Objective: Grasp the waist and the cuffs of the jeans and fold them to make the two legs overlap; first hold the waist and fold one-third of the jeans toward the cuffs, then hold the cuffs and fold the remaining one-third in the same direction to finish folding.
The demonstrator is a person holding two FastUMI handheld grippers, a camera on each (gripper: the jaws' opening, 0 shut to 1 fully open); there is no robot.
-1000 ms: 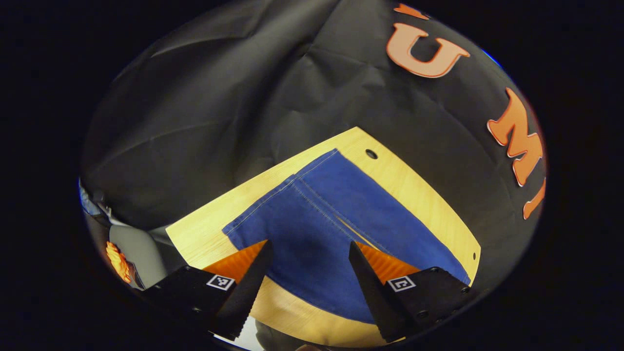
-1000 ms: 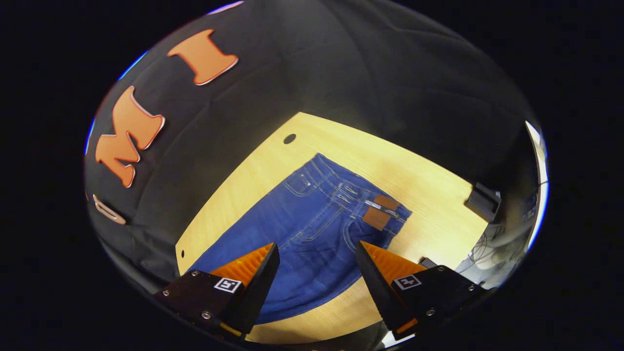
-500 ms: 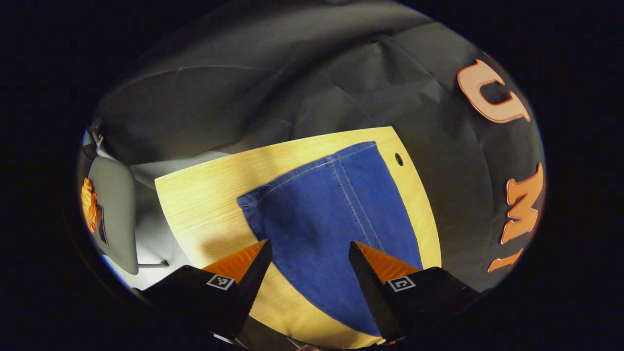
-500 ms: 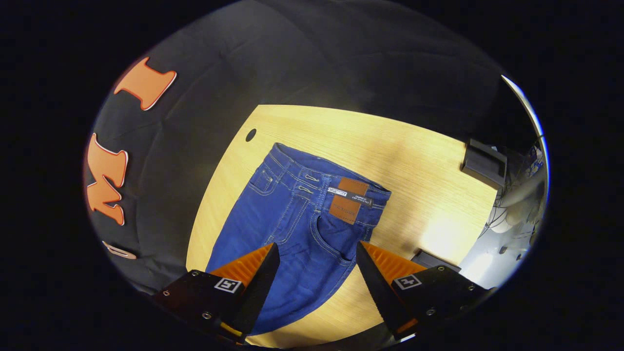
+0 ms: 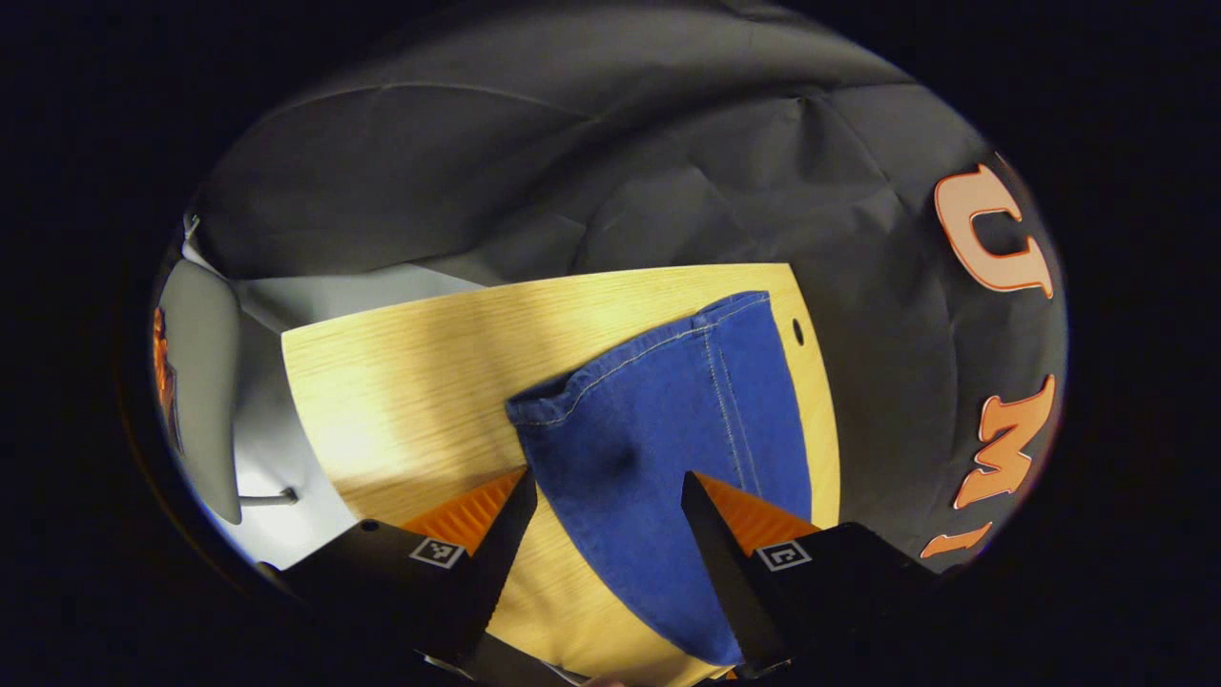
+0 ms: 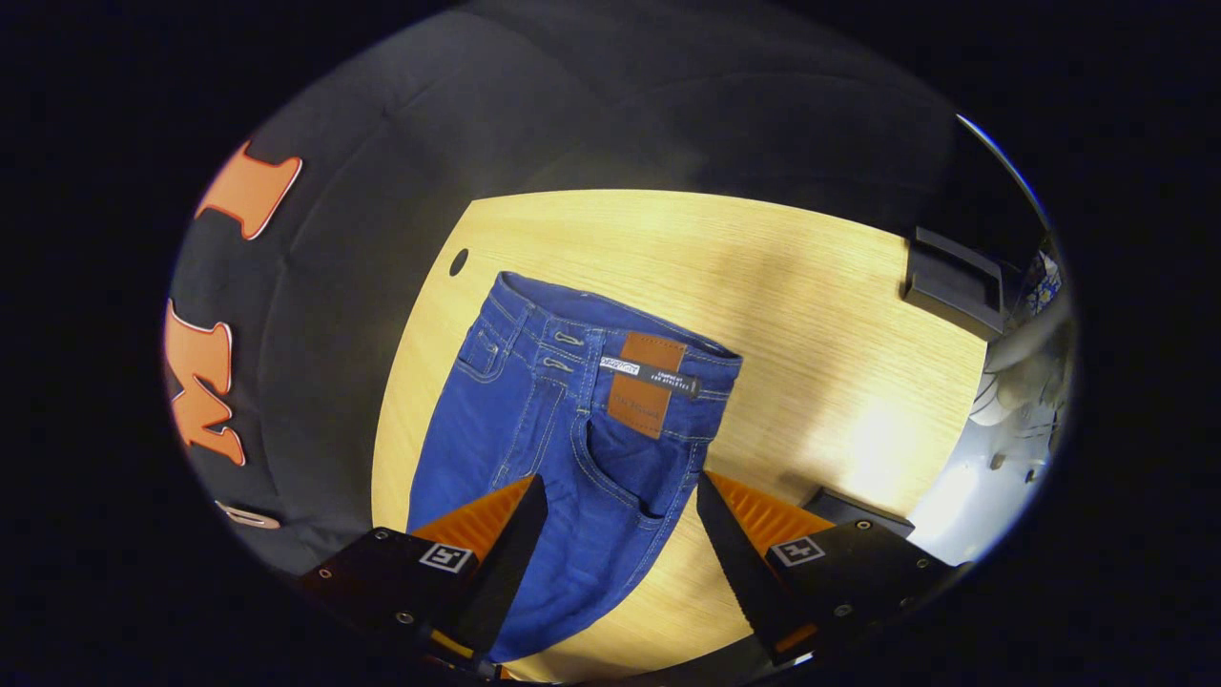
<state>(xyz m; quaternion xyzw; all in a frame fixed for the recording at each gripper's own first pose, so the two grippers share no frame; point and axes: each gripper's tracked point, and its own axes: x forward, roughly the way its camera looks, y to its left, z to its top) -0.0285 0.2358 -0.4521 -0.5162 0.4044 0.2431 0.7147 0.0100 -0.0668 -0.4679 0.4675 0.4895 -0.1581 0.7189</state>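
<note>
Blue jeans lie flat on a light wooden table, folded lengthwise with one leg on top of the other. In the left gripper view the cuff end of the jeans (image 5: pixel 668 410) points away from me, and my left gripper (image 5: pixel 606 496) hovers open above the leg fabric. In the right gripper view the waist end of the jeans (image 6: pixel 591 401), with a brown leather patch (image 6: pixel 644 386), lies ahead. My right gripper (image 6: pixel 615 501) hangs open above the back pocket, holding nothing.
The wooden table (image 6: pixel 811 315) has a small hole (image 6: pixel 459 261) near the waist corner and another hole (image 5: pixel 797 332) near the cuffs. A black block (image 6: pixel 954 277) sits at the table's far right edge. Bare tabletop (image 5: pixel 410 382) lies left of the cuffs.
Both views have swung: the left gripper turned toward the cuffs, the right toward the waist, and each end now lies more straight ahead. Both grippers stayed open.
</note>
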